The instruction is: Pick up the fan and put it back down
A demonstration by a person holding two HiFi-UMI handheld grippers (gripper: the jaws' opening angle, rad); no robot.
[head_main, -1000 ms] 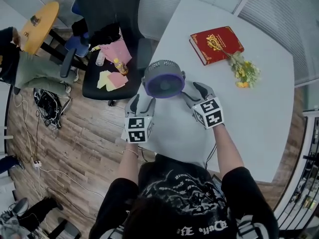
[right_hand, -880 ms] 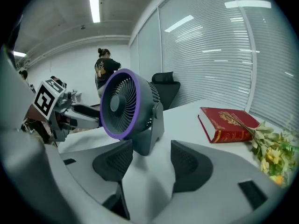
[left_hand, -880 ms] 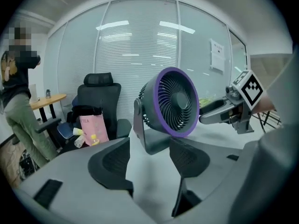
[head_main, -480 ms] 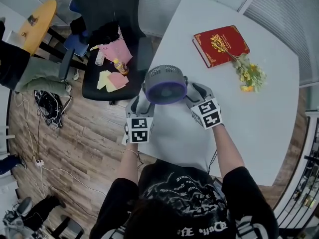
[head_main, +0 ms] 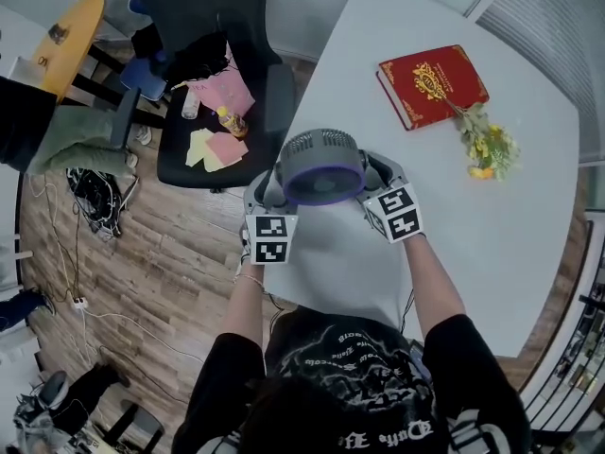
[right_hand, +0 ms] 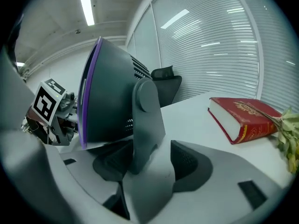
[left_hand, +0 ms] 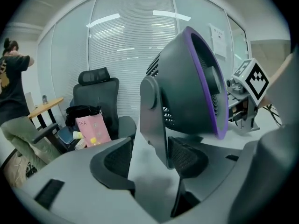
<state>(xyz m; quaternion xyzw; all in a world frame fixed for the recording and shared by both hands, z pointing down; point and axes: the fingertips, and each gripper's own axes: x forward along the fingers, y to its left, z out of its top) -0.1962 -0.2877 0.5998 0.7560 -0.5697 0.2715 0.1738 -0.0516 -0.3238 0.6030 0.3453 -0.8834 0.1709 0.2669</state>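
Note:
A dark grey fan (head_main: 323, 164) with a purple front ring is held between my two grippers over the near left part of the white table (head_main: 473, 225), its face turned up toward the head camera. My left gripper (head_main: 274, 185) grips the fan's left side. In the left gripper view the fan's (left_hand: 187, 83) side arm stands between the pads of the left gripper (left_hand: 149, 160), whose jaws are closing on it. My right gripper (head_main: 373, 173) holds the opposite side. In the right gripper view the fan's (right_hand: 112, 97) other arm fills the gap of the right gripper (right_hand: 145, 164).
A red book (head_main: 432, 83) and a bunch of yellow flowers (head_main: 492, 145) lie on the far right of the table. A black office chair (head_main: 203, 74) with a pink bag (head_main: 222, 93) stands left of the table. A person (left_hand: 11, 78) stands at far left.
Both grippers have brought the fan down the picture toward me and a little to the right. The fan looks larger and lower now.

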